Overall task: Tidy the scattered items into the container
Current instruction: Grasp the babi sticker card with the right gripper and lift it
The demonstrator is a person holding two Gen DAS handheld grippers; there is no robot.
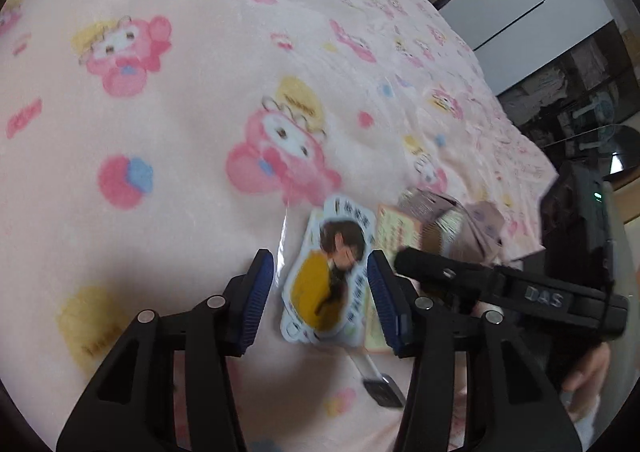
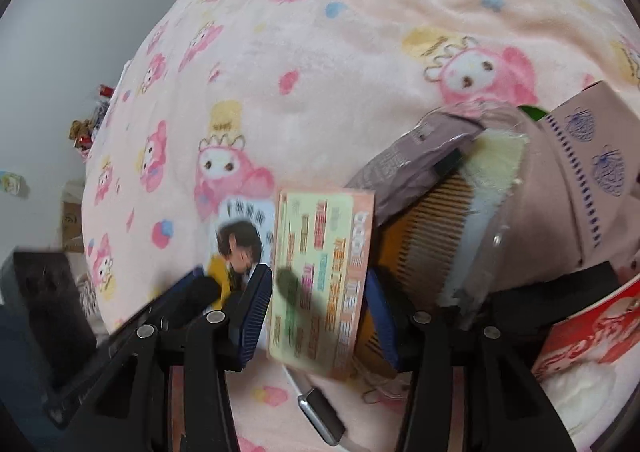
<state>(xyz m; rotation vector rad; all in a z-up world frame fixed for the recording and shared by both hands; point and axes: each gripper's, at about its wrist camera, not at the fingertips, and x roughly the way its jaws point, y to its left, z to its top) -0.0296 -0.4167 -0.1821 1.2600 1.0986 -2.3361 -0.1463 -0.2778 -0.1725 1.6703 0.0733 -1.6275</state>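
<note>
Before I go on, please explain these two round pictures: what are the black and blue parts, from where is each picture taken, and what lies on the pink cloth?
No robot: a person holds two hand grippers, each with a camera looking along its blue-padded fingers. In the left view, the left gripper straddles a cut-out photo sticker lying on the pink blanket. In the right view, the right gripper straddles a printed card. Beside it lie a comb, a mauve packet and a cable plug. Whether the fingers grip is unclear.
</note>
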